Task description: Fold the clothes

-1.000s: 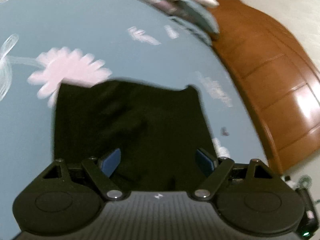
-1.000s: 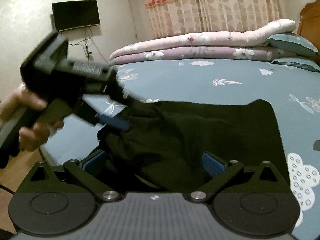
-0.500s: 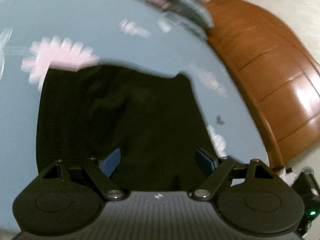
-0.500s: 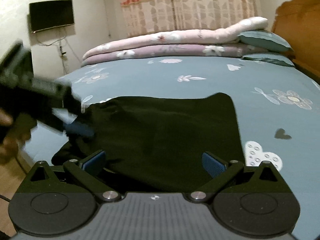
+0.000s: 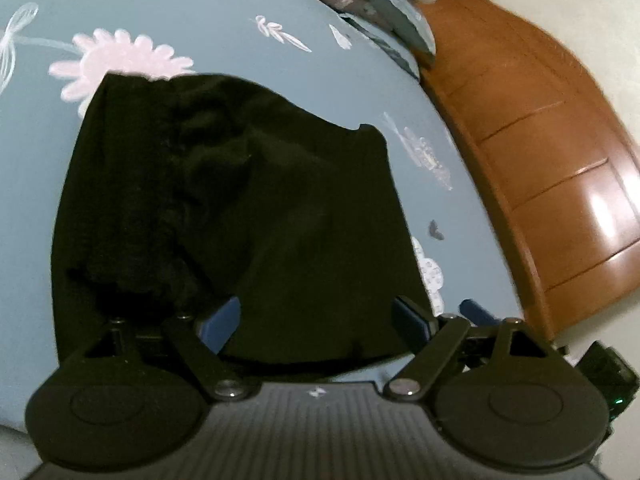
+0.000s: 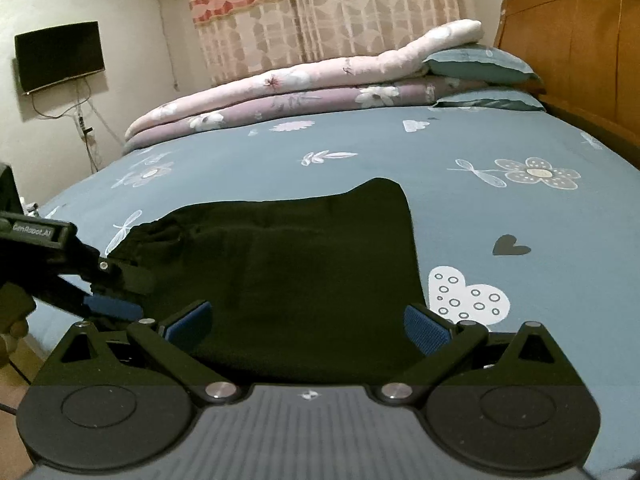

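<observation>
A black garment lies folded on the blue flowered bedsheet, its left part rumpled. My left gripper hovers over the garment's near edge, open, with nothing pinched between its blue pads. In the right wrist view the same garment fills the middle. My right gripper stands open over its near edge, pads apart on either side of the cloth. The left gripper shows at the garment's left corner, held by a hand.
A wooden headboard rises at the right. Rolled quilts and pillows line the bed's far side. A wall television and curtains stand behind. The bed's edge and the floor are at lower left.
In the right wrist view the left gripper has dropped from raised over the garment's bunched left corner to low beside it, and the cloth lies flatter. The right view has swung toward the headboard.
</observation>
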